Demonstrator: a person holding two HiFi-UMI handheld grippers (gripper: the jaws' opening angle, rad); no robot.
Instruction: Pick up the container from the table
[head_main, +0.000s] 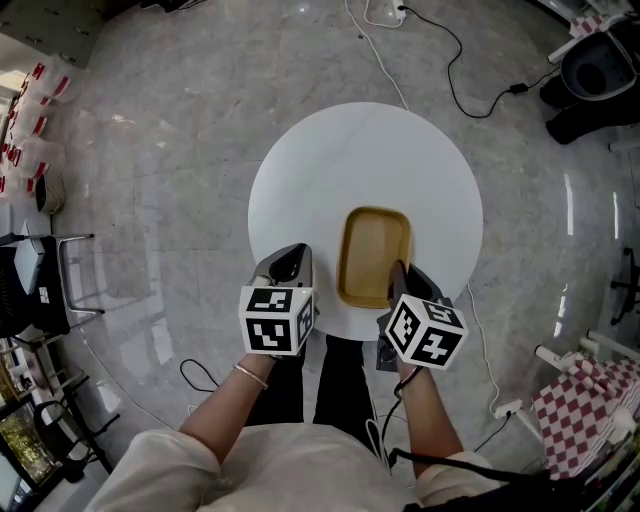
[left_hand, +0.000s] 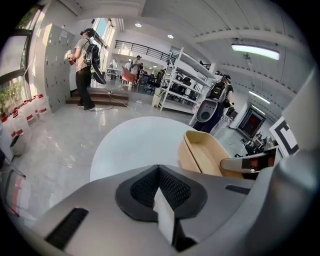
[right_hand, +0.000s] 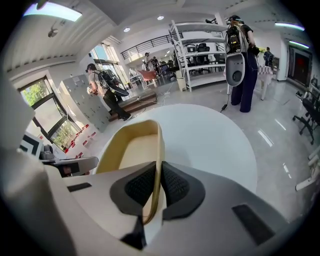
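A tan oblong container (head_main: 375, 255) sits on the near half of a round white table (head_main: 340, 160). My right gripper (head_main: 400, 272) is shut on the container's near right rim. In the right gripper view the thin rim (right_hand: 159, 150) runs between the two black pads of that gripper (right_hand: 159, 172). My left gripper (head_main: 290, 258) hangs over the table's near left edge, apart from the container, with its jaws together and nothing in them. The left gripper view shows its closed pads (left_hand: 159, 175), the container (left_hand: 205, 152) to the right, and a finger (left_hand: 247, 162) of the right gripper on it.
Cables (head_main: 450, 70) run across the grey marble floor beyond the table. A black chair (head_main: 598, 65) stands at the far right, a checked cloth (head_main: 580, 405) at the near right, a metal rack (head_main: 40, 280) at the left. A person with a backpack (left_hand: 85, 60) and shelving (left_hand: 185, 85) stand farther off.
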